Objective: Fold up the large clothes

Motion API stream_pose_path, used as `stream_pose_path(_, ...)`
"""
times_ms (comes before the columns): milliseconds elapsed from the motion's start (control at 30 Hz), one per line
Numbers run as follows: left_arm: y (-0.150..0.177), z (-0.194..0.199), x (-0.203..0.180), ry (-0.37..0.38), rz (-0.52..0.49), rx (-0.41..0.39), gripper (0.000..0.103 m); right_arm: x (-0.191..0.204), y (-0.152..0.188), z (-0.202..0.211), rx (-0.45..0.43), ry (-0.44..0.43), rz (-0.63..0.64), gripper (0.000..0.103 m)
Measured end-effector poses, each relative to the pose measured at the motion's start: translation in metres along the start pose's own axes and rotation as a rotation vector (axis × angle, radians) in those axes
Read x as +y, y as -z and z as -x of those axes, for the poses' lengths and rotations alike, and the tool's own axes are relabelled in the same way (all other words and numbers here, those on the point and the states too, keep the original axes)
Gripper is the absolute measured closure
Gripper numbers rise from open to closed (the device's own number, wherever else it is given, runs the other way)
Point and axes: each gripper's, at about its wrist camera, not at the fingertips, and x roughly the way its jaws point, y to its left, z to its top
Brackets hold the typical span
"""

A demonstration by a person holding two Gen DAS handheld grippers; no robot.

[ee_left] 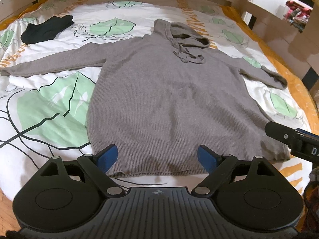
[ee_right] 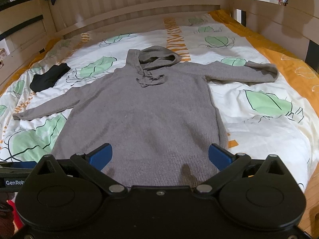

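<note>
A grey knit hoodie (ee_left: 159, 99) lies flat, front up, on the bed, with the hood at the far end and both sleeves spread out sideways. It also shows in the right wrist view (ee_right: 143, 115). My left gripper (ee_left: 157, 157) is open and empty, hovering over the hem nearest me. My right gripper (ee_right: 159, 156) is open and empty, over the lower right part of the body. The right gripper's black body shows at the right edge of the left wrist view (ee_left: 293, 139).
A folded black garment (ee_left: 47, 29) lies on the far left of the bed, also in the right wrist view (ee_right: 49, 77). The duvet (ee_left: 49, 103) is white with green leaves and orange edges. A wooden bed frame (ee_right: 139, 6) rises behind.
</note>
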Motion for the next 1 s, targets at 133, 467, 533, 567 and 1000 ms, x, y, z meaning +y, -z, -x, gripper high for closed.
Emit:
stream_pose_path(133, -0.002, -0.001, 0.011, 0.007, 0.017, -0.029, 0.016, -0.004, -0.001, 0.002, -0.025, -0.011, 0.0, 0.001)
stream_pose_path(467, 0.0, -0.014, 0.071, -0.001, 0.153, -0.022, 0.016, -0.022, 0.006, -0.002, -0.086, 0.088, 0.07, 0.003)
stream_pose_path(533, 0.002, -0.021, 0.076, -0.035, 0.137, -0.003, 0.016, -0.028, 0.008, -0.005, -0.06, 0.081, 0.066, 0.014)
stream_pose_path(567, 0.003, -0.024, 0.079, -0.045, 0.132, 0.007, 0.017, -0.029, 0.01, -0.007, -0.045, 0.072, 0.068, 0.016)
stream_pose_path(1000, 0.008, -0.067, 0.069, 0.051, -0.027, 0.082, 0.027, -0.056, 0.028, -0.026, 0.024, 0.15, 0.037, 0.017)
